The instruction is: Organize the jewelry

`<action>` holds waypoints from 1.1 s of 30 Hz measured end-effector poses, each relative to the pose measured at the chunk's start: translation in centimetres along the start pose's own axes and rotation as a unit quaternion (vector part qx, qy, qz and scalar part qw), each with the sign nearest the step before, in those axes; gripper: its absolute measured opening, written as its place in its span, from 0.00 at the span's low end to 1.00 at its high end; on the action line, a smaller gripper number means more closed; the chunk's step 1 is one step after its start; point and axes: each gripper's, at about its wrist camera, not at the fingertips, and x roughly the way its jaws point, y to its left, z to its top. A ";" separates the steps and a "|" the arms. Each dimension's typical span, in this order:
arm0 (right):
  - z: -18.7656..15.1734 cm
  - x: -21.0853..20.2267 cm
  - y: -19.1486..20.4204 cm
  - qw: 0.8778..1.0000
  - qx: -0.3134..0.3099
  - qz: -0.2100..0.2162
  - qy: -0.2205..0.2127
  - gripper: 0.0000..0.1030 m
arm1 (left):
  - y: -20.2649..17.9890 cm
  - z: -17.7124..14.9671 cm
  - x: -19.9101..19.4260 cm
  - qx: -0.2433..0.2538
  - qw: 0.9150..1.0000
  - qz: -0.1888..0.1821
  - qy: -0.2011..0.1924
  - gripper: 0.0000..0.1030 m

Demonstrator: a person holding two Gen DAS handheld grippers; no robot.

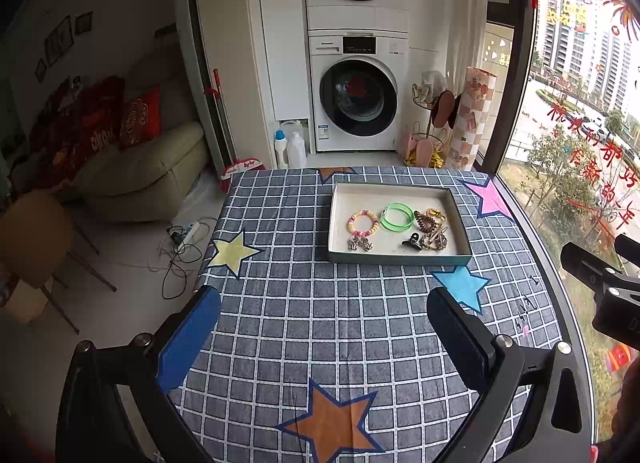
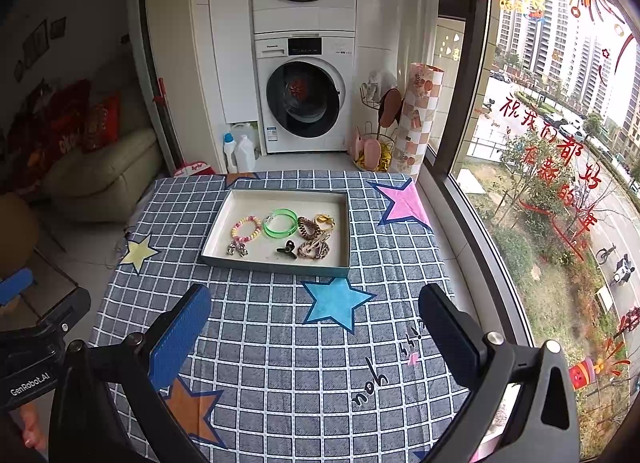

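Note:
A shallow white tray [image 1: 392, 193] [image 2: 280, 197] stands on the far half of the checked tablecloth. In it lie a pink and yellow bead bracelet [image 1: 362, 222] [image 2: 245, 228], a green bangle [image 1: 397, 216] [image 2: 280, 223], a brown hair claw [image 1: 423, 221] [image 2: 308, 227], a gold clip [image 1: 436, 215] [image 2: 325, 219], a black clip [image 1: 412, 242] [image 2: 287, 249], a chain piece [image 1: 434, 241] [image 2: 315, 248] and silver earrings [image 1: 359, 243] [image 2: 237, 248]. My left gripper [image 1: 324, 303] is open and empty, held above the cloth short of the tray. My right gripper [image 2: 316, 299] is open and empty, likewise short of the tray.
The table [image 1: 320, 323] abuts a large window [image 2: 560, 183] on the right. Beyond it stand a washer and dryer stack [image 1: 358, 103], detergent bottles [image 1: 290, 149] and a shoe rack [image 1: 430, 131]. A sofa [image 1: 140, 167] and a chair [image 1: 36, 243] stand left, cables on the floor.

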 end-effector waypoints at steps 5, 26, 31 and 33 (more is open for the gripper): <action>-0.1 0.1 0.0 1.000 0.000 0.000 0.001 1.00 | 0.0 0.0 0.0 0.001 1.000 0.001 0.000 1.00; -0.3 0.3 0.2 1.000 0.002 0.003 0.001 1.00 | -0.2 0.0 0.2 0.003 1.000 0.001 0.001 1.00; -0.3 0.3 0.2 1.000 0.001 0.003 0.001 1.00 | -0.1 0.1 0.3 0.003 1.000 0.001 0.001 1.00; -0.3 0.3 0.2 1.000 0.001 0.003 0.002 1.00 | -0.1 0.1 0.3 0.003 1.000 0.001 0.002 1.00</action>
